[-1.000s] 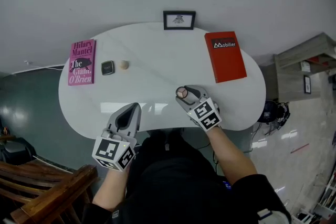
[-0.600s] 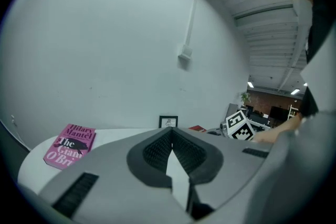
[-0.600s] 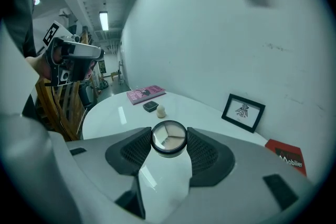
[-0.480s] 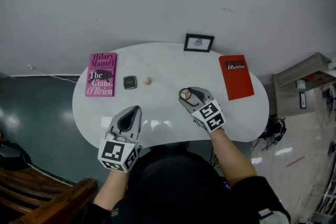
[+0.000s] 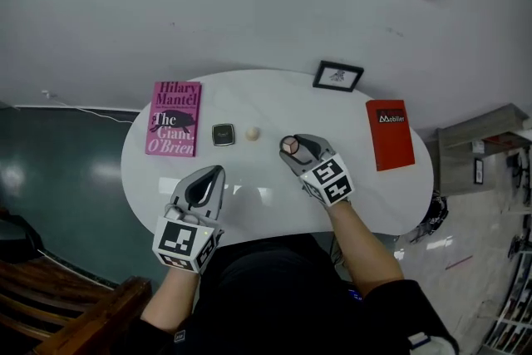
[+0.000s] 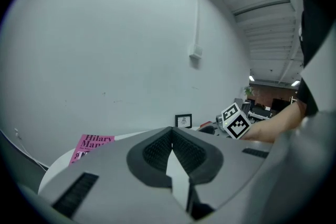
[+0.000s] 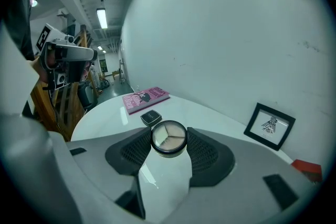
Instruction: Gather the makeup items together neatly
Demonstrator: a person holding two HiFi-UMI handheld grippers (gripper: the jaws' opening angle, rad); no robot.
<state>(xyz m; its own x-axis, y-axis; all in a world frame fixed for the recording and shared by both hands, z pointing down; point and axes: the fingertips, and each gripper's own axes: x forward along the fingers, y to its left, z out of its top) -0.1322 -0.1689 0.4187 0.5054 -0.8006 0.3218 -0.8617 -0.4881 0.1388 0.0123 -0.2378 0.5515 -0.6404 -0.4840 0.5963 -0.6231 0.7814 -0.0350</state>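
Holds a round compact (image 7: pixel 168 138) in the right gripper (image 5: pixel 290 147), jaws pinched on its black rim at 9 and 3 o'clock, lid face up with pale pans showing through. Places it over the middle of the table (image 5: pixel 274 100); hard to tell whether lifted or resting. Shows the left gripper (image 5: pixel 214 172) closed tight on nothing, low at 7 o'clock near the table edge.

Leaves two more items lying at 9 o'clock of the held compact: a small beige puff (image 5: pixel 253 133) nearest, then a square dark case (image 5: pixel 223 134) near it, not touching. Counts as bystanders a pink book (image 5: pixel 174 119) at the 9 o'clock rim, a red book (image 5: pixel 391 134) at 3 o'clock and a small frame (image 5: pixel 338 76) at 1 o'clock.

Judging by looks: light, rigid, smooth plastic, likely slippery at the rim and prone to tip or squirt out if pinched off-centre; lid and pressed powder probably fragile in a drop. Best taken across the widest part of the rim, level, with a modest squeeze, as now. Probably wants setting down flat just beside the puff and case, without nudging the puff, seemingly light enough to roll.
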